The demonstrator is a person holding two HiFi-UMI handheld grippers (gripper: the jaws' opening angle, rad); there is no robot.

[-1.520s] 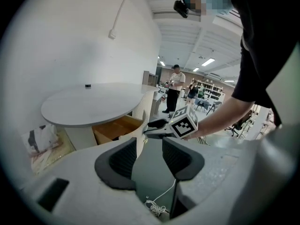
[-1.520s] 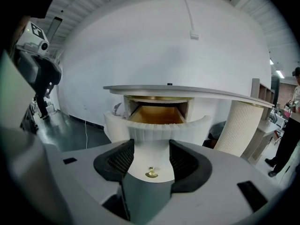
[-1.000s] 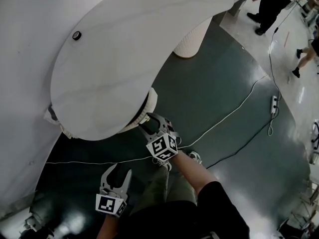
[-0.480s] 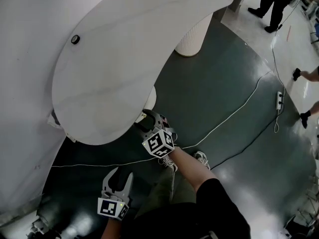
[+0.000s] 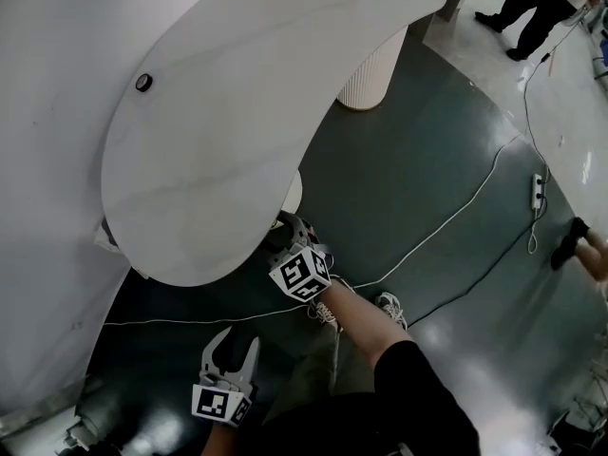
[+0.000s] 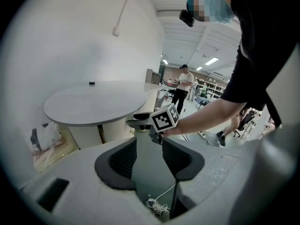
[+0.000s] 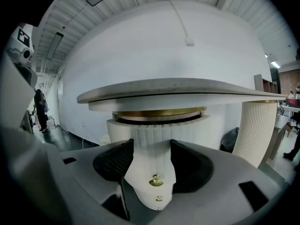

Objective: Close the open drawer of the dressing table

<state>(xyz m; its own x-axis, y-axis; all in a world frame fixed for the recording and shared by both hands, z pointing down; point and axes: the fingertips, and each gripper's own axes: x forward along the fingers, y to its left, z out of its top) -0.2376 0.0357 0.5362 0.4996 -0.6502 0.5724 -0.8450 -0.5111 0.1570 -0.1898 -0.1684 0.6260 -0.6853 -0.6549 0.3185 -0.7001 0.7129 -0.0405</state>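
Observation:
The white dressing table [image 5: 247, 112] has a ribbed round drawer [image 5: 293, 194] that juts a little from under its top. In the right gripper view the drawer front [image 7: 152, 149] with its gold knob [image 7: 156, 182] fills the gap between the jaws, and a gold-edged slit [image 7: 159, 115] shows above it. My right gripper [image 5: 283, 228] is open at the drawer front, its tips tucked under the table edge. My left gripper [image 5: 235, 348] hangs lower over the dark floor, open with nothing in it. In the left gripper view the right gripper's marker cube [image 6: 165, 118] shows ahead.
A ribbed pillar leg [image 5: 369, 69] stands at the table's far side. A white cable [image 5: 446, 221] and a power strip [image 5: 541, 190] lie on the floor. People [image 5: 532, 8] stand at the back right. A small black object [image 5: 143, 83] sits on the tabletop. My shoe [image 5: 388, 304] is below.
My right gripper has moved in toward the table, and less of the ribbed drawer shows beyond the top's edge. The left gripper has hardly shifted. The people at the back have walked on.

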